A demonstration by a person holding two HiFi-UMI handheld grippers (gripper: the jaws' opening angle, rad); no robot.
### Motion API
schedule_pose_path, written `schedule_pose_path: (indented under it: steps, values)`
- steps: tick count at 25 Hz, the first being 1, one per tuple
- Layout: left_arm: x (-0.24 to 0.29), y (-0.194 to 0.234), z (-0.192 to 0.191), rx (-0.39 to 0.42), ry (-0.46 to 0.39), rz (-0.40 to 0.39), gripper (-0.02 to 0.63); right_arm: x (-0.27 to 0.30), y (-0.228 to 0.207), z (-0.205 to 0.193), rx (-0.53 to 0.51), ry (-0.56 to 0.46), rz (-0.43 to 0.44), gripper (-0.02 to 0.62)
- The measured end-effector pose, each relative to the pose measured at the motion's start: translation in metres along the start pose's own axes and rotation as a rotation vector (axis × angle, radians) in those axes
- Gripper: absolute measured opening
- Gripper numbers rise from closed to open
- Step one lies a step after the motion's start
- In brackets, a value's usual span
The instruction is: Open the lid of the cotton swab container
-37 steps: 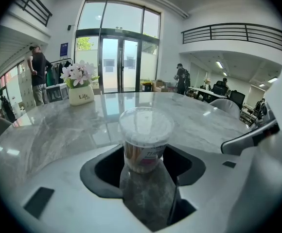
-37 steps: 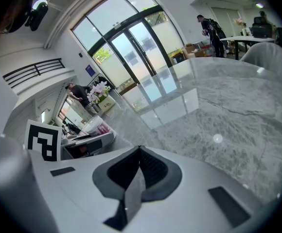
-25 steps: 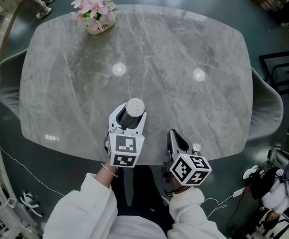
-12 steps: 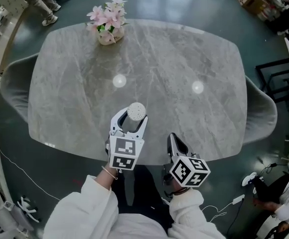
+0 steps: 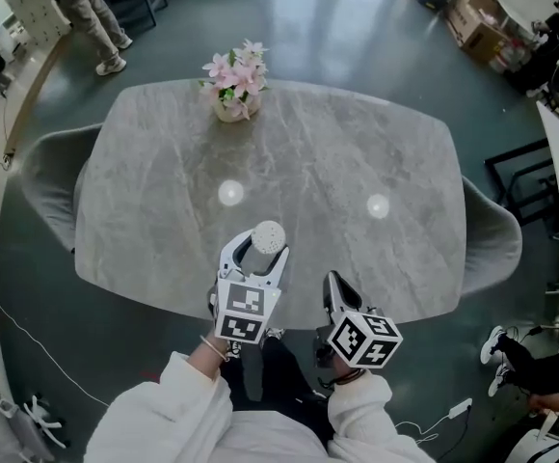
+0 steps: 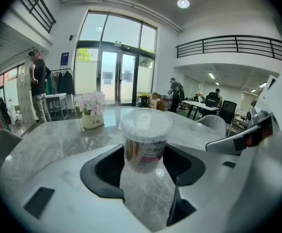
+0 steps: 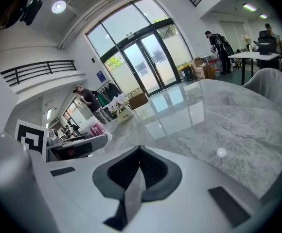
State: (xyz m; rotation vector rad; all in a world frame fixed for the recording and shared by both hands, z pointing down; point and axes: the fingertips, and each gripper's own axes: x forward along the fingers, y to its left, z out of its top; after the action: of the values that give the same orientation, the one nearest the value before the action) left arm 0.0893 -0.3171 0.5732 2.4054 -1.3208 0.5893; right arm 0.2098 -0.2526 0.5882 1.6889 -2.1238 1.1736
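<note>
While your left gripper (image 5: 257, 251) clamps the clear round plastic cotton swab container (image 6: 144, 152), open your closed, empty right gripper (image 5: 334, 285) and pinch the frosted lid (image 6: 145, 119) squarely.

Grey, marble-veined stone worktop (image 5: 308, 162), rounded at the corners, glossy, with two ceiling lights mirrored as bright spots near the middle. At the far edge, left of centre, a small white pot of pink flowers (image 5: 233, 104), upright, standing directly on the stone. Beneath and around, dark green glossy floor (image 5: 299, 17).
</note>
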Motion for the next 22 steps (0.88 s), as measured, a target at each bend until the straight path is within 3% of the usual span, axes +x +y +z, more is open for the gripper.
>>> schedule_pose_path:
  steps: [17, 22]
  values:
    - [-0.064, 0.006, 0.033, 0.062, -0.043, -0.126, 0.249, -0.031, 0.075, 0.04, -0.113, -0.108, 0.004, 0.058]
    - [-0.083, 0.0, 0.043, 0.104, -0.053, -0.203, 0.249, -0.043, 0.094, 0.044, -0.13, -0.146, 0.014, 0.058]
